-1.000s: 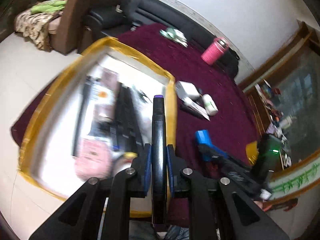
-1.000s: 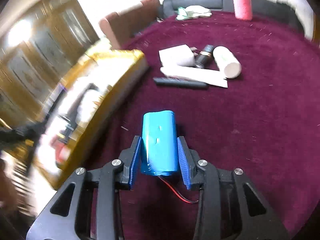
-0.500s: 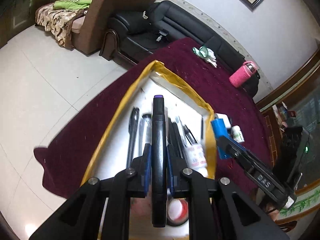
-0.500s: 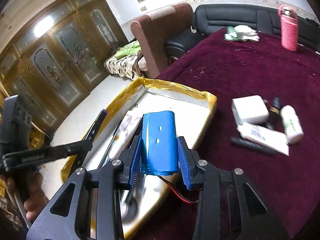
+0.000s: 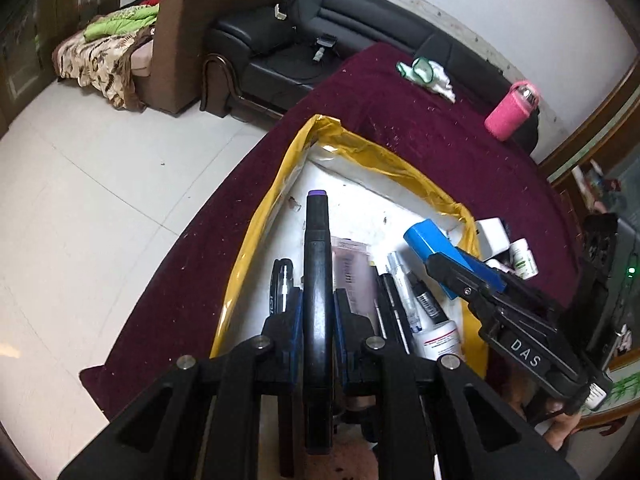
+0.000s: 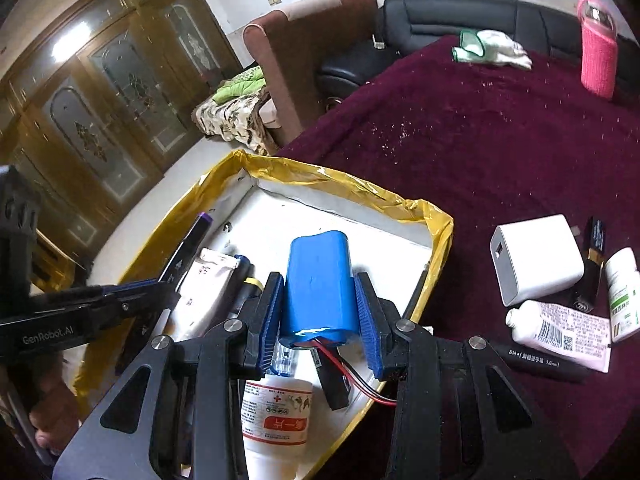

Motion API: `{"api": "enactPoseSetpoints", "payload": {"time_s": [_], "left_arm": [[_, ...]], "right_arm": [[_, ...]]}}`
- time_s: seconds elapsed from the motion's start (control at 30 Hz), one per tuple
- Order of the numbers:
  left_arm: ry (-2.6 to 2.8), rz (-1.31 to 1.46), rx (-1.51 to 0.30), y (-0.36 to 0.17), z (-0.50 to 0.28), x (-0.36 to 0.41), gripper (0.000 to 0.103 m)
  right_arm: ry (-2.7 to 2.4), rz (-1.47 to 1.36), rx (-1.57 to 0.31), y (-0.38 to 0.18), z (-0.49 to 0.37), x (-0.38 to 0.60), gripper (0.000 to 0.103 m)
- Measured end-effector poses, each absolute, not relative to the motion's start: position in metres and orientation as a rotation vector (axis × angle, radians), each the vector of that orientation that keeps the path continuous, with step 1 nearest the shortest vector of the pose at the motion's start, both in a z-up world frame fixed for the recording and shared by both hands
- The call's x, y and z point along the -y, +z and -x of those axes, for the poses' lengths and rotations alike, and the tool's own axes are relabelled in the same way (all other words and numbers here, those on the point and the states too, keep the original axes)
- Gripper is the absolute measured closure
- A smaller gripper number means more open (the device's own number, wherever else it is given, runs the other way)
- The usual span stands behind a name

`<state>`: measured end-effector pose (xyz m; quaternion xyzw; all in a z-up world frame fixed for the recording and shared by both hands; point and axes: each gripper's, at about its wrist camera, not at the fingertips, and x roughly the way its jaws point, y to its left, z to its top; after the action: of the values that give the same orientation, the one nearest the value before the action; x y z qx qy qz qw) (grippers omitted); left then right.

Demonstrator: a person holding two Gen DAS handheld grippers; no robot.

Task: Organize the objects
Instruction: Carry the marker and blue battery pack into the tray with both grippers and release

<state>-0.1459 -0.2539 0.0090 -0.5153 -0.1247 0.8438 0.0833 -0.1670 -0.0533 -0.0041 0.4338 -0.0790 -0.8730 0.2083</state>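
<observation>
My left gripper (image 5: 316, 316) is shut on a black marker with a purple cap (image 5: 317, 264) and holds it over the white tray with a yellow taped rim (image 5: 280, 184). My right gripper (image 6: 318, 300) is shut on a blue battery pack (image 6: 320, 276) with red and black wires, also above the tray (image 6: 360, 192). The tray holds several pens (image 5: 396, 304), a pink packet (image 5: 352, 276) and a white bottle (image 6: 276, 412). The battery pack (image 5: 432, 240) and the right gripper show at the right of the left wrist view.
On the maroon tablecloth (image 6: 500, 140) right of the tray lie a white charger (image 6: 536, 264), a white tube (image 6: 560, 328), a small bottle (image 6: 622, 292) and a black marker (image 6: 540, 360). A pink bottle (image 6: 598, 56) and a cloth (image 6: 492, 50) stand far back. Sofas lie beyond.
Both grippers have come in over the tray with their loads. The right gripper swung left from the open tablecloth to above the tray's near right part.
</observation>
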Motion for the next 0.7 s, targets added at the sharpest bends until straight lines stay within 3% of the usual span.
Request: {"api": "enactPoseSetpoints", "payload": {"time_s": [0.17,0.47,0.53,0.6,0.7], "left_arm": [[2.542,1.561,0.339,0.007,0.148,0.254,0.090],[2.552,1.555,0.340,0.007,0.144,0.255,0.088],[2.550,1.544,0.344,0.009,0.143,0.254,0.082],[2.551,1.520,0.348,0.012,0.141,0.254,0.063],[2.536,1.457,0.401,0.017,0.134,0.256,0.042]], "right_arm": [[-2.457,-1.189,0.135,-0.006,0.165,0.061,0.067],[-2.453,-1.185,0.148,-0.008,0.166,0.059,0.067],[-2.447,-1.180,0.169,-0.007,0.165,0.058,0.067],[-2.434,-1.177,0.202,-0.007,0.165,0.056,0.066],[-2.420,-1.176,0.237,-0.006,0.165,0.054,0.066]]}}
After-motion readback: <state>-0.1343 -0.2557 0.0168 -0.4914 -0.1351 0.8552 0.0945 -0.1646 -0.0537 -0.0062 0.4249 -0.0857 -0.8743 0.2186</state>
